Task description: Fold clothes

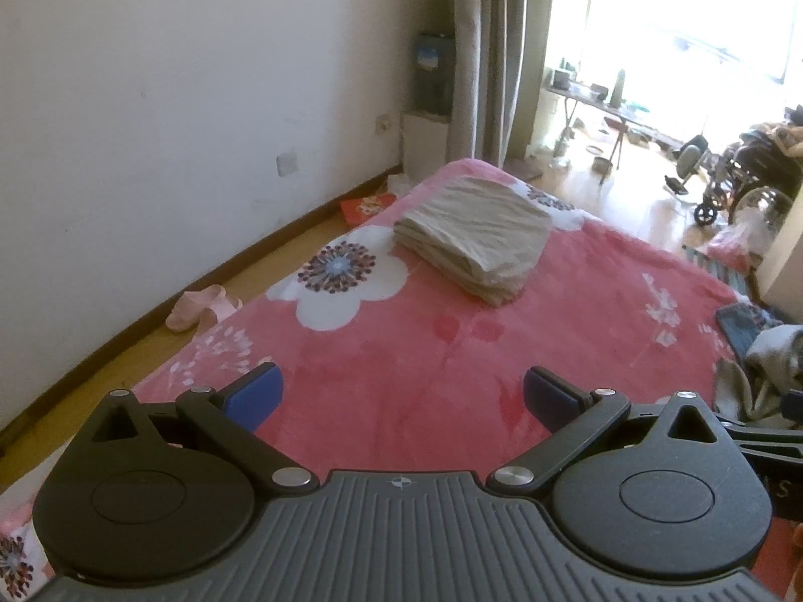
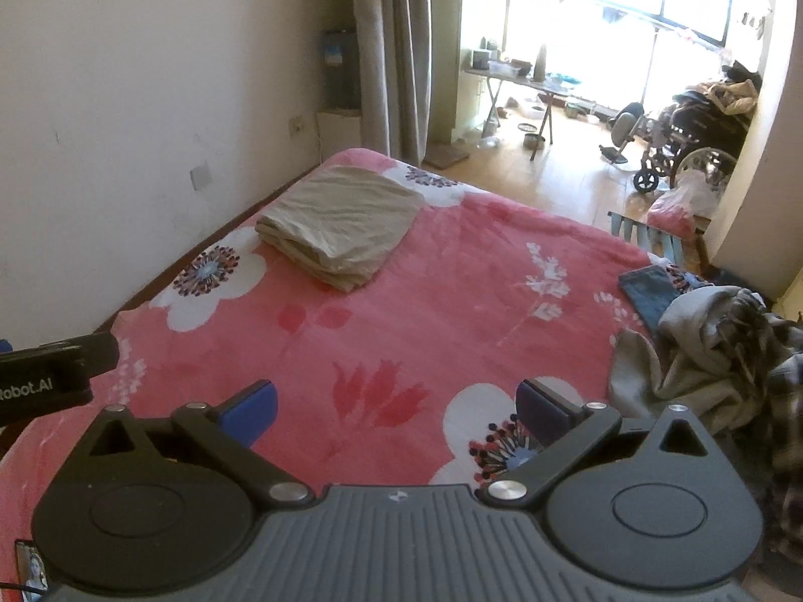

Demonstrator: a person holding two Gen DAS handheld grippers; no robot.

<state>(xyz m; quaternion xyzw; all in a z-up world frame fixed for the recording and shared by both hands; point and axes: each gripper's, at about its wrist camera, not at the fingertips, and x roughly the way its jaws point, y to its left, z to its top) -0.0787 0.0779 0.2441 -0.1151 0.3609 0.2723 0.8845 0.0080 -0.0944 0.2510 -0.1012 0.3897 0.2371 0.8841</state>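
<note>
Left gripper (image 1: 403, 396) at bottom centre of its frame, jaws spread wide, nothing between the blue pads (image 1: 256, 396), hovering over the pink flowered blanket (image 1: 401, 351) on the bed. Right gripper (image 2: 396, 406) likewise bottom centre, spread wide, empty, above the same blanket.

Folded beige clothes (image 1: 477, 236) stacked flat just above frame centre in the left view, near the far edge of the bed, beside a white flower print; upper left of centre in the right view. Well apart from both grippers.

Unfolded pile of clothes (image 2: 717, 346) (grey cloth, a dark checked piece, something blue denim at its top) at the right edge of the right view, on the blanket's right side, just right of the right gripper. Same pile partly visible at the lower right edge of the left view.

Pink slippers (image 1: 201, 308) on the floor at left, by the wall. Grey curtain (image 1: 484, 50) top centre. Wheelchair (image 2: 672, 145) upper right, on the wooden floor by a bright window.
</note>
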